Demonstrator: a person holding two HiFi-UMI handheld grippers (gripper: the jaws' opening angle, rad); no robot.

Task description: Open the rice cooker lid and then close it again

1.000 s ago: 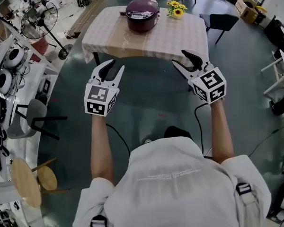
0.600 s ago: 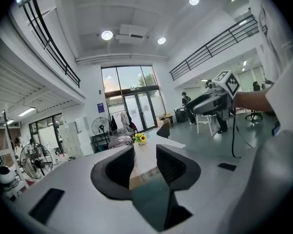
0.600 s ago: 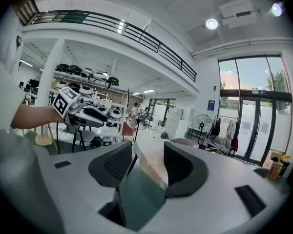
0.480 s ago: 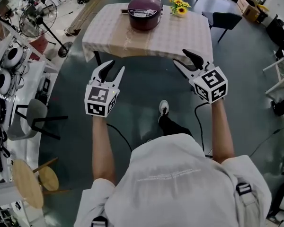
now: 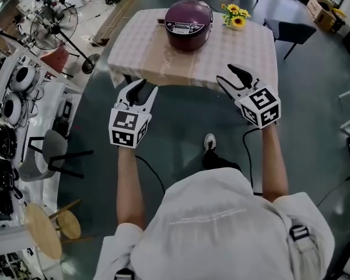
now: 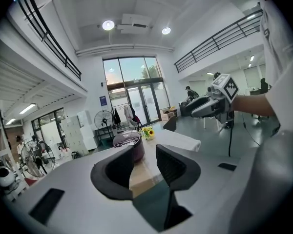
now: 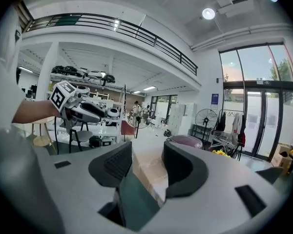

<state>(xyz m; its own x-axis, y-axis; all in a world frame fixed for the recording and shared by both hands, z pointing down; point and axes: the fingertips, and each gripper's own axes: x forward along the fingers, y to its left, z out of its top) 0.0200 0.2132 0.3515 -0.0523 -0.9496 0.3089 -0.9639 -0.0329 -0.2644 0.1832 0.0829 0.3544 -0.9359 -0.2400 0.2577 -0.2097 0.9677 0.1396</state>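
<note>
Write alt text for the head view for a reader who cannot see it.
A person holds out an open, empty left gripper and right gripper, the right's jaws just narrowed slightly, short of a checked-cloth table bearing a closed, round, dark purple rice cooker and yellow sunflowers.

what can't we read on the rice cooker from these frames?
- Lid release on the rice cooker: head view, too small; panel print unreadable.
- Cooker's lower left: left gripper view, behind the left gripper's jaw.
- The dark item beside the cooker on the table: head view, too small to identify.
</note>
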